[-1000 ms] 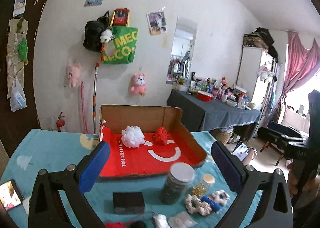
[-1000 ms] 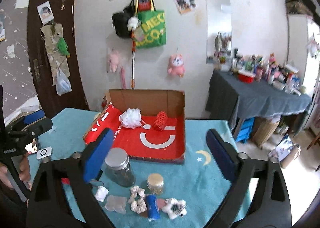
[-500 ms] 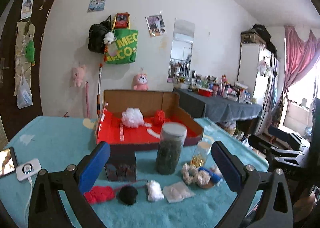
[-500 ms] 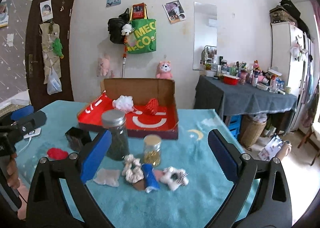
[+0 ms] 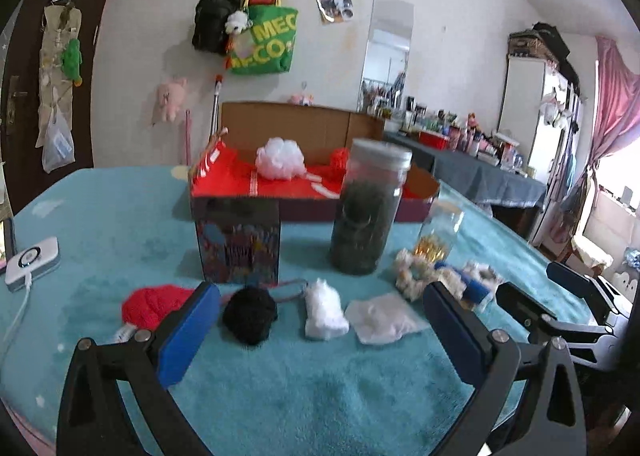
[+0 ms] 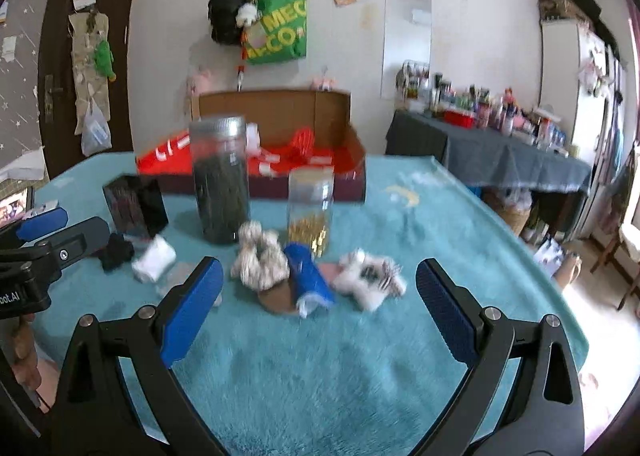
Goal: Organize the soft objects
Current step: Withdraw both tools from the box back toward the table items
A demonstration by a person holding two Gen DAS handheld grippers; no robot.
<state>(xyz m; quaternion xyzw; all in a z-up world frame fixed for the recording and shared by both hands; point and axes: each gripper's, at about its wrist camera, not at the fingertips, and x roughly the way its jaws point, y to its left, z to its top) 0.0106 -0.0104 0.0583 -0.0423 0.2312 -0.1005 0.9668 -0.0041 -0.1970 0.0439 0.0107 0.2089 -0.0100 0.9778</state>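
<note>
Teal blanket [image 6: 320, 376]; box [image 6: 328, 112] hides pink toy [image 5: 302, 98].

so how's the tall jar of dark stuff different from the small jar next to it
The tall clear jar of dark green contents is nearly full and has a grey lid; the small clear jar of gold bits is shorter, filled only at the bottom. Both stand upright on the teal cloth.
</note>
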